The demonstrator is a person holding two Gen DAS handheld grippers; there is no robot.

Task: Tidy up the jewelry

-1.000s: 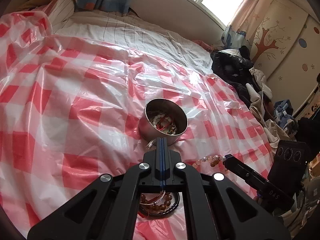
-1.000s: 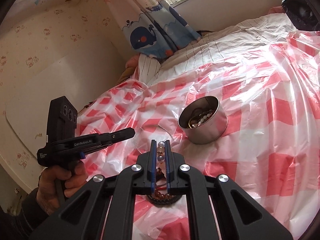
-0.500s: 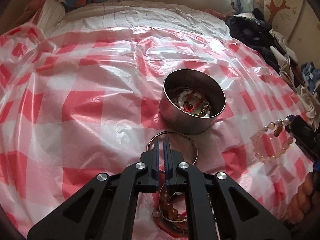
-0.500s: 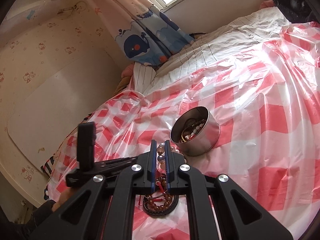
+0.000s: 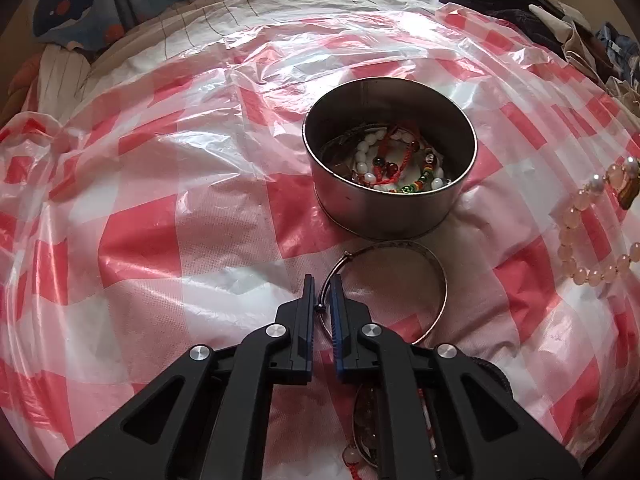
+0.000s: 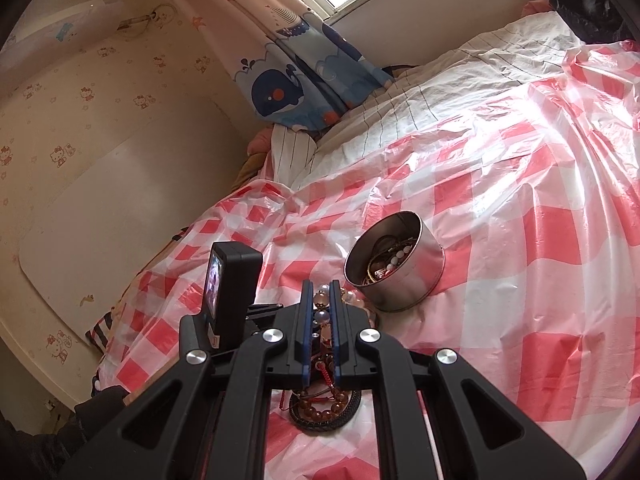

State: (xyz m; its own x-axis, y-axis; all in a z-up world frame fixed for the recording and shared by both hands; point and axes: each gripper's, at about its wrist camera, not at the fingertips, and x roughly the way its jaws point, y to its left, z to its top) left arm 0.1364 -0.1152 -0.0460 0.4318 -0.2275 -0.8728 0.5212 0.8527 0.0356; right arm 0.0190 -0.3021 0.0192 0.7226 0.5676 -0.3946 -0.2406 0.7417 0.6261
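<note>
The round metal tin (image 5: 390,184) on the checked plastic sheet (image 5: 160,208) already holds several bead bracelets. The silver bangle (image 5: 400,280) lies just in front of it, its wire between the left gripper (image 5: 322,292) jaws, slightly apart and not yet clamped. The right gripper (image 6: 322,300) is clamped on a pink bead bracelet (image 5: 588,232), and dark bracelets (image 6: 324,408) are left below.

I am seeing the round steel tin (image 5: 390,204) sitting on the red-and-white checked plastic sheet (image 5: 160,208), beaded bracelets (image 5: 394,164) lying inside it. The thin silver metal bangle (image 5: 434,276) is lying just before the tin, the pale pink bead bracelet (image 5: 580,240) hanging to its right.
</note>
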